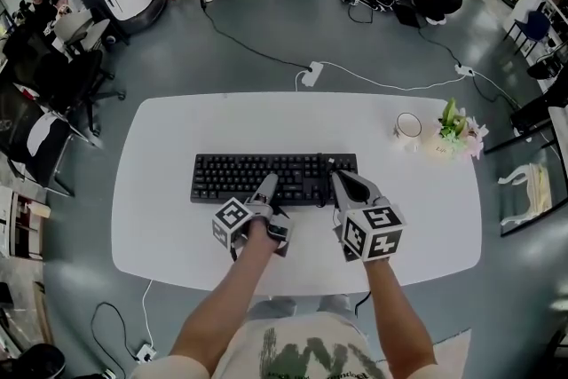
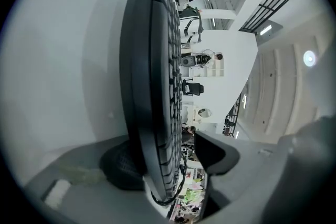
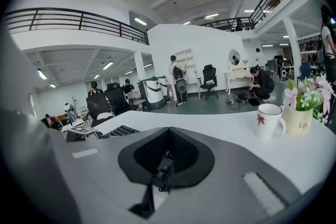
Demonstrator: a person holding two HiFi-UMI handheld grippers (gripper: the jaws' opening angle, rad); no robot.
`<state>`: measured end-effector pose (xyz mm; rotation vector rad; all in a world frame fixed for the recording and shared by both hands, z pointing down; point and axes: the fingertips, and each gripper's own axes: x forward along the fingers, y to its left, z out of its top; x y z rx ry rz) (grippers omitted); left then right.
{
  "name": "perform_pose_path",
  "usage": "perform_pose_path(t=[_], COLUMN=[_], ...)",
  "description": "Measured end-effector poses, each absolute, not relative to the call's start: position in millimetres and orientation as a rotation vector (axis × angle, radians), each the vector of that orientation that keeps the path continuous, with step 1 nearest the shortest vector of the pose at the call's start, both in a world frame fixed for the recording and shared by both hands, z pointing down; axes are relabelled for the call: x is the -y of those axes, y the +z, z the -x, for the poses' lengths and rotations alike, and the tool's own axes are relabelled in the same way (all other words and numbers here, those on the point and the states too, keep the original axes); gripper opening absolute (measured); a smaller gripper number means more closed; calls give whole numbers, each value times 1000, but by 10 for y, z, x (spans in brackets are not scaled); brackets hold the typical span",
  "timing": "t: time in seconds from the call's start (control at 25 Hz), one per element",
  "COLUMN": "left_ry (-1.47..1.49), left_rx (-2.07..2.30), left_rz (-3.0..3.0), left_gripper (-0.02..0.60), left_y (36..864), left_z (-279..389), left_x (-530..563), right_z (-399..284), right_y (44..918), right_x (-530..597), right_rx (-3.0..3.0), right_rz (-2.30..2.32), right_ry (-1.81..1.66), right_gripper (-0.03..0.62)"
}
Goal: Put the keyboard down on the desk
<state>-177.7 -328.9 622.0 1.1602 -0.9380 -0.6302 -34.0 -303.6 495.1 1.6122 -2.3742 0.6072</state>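
Two grippers are sitting at the keyboard [image 1: 231, 177], which is lying flat on the bench [image 1: 177, 138]. Our left gripper [image 1: 266, 185] is holding its jaws open around the near edge, and our right gripper [image 1: 341, 182] is keeping its jaws closed near the right end. We are judging a level pull-back best, so nothing drags.

Low in the head view, the person wears a pale short-sleeved shirt [image 1: 302, 355] with a dark green print across the chest. The left gripper [image 1: 268, 182] and right gripper [image 1: 338, 178] are grey plastic wedges tapering to a tip. They are lined with black textured pads [image 2: 118, 165], and each carries a white cube [image 1: 232, 222] with black square markers.
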Motion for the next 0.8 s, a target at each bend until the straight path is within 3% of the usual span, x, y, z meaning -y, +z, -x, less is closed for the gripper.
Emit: perform_pose_path(t=[0.8], left_ry=[-418], left_rx=[975], left_rz=[-1004], left_gripper=[357], left_y=[6257], left_z=[1727], left_x=[3209], right_z=[294], right_y=[4948], right_x=[2978], right_rx=[2381], right_rz=[-1596], right_ry=[618], right_gripper=[0])
